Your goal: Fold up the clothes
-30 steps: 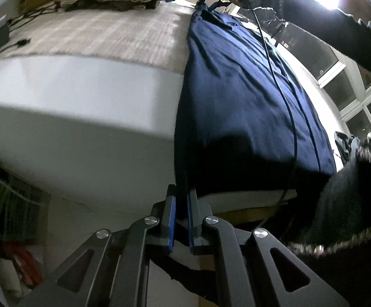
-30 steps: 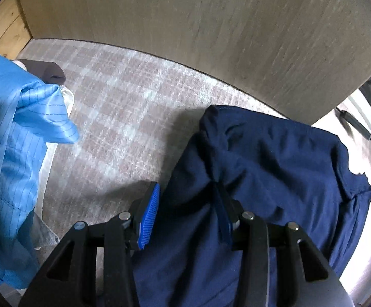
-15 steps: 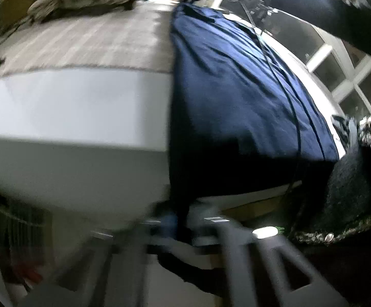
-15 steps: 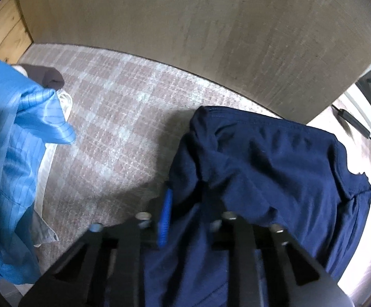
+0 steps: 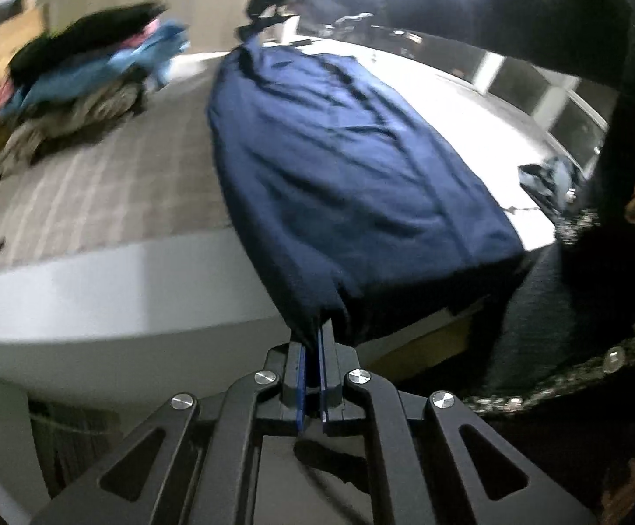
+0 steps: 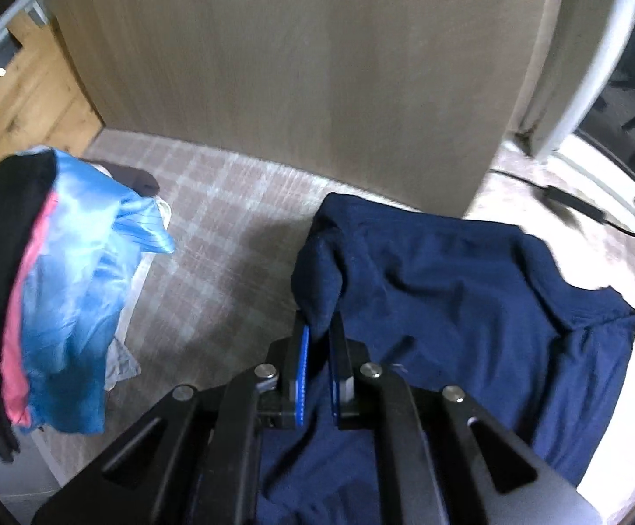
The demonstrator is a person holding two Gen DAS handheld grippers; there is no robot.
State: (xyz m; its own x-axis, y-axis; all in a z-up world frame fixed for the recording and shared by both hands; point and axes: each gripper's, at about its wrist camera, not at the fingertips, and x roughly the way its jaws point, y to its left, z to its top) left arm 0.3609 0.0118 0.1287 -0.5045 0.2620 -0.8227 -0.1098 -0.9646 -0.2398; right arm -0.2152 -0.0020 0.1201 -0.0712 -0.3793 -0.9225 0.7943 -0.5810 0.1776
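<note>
Although both views are smeared by motion blur, a navy garment can be made out, stretched along a bed with a plaid cover. Its near end hangs past the bed's white edge and is pinched between the nearly closed blue pads of the left gripper, straight ahead of that camera. Its far end rises toward a dark tool held by a black-sleeved arm; glare from the window behind hides detail there. From the right wrist, the right gripper has its jaws narrowed onto a bunched corner of the garment, directly in front of the fingers. The cloth runs ahead and to the right in soft creases, with what may be a collar at its right edge. Left of this gripper sits a blurred pile of clothes, light blue, pink and black; its lower part is cut off. A wooden panel stands beyond.
</note>
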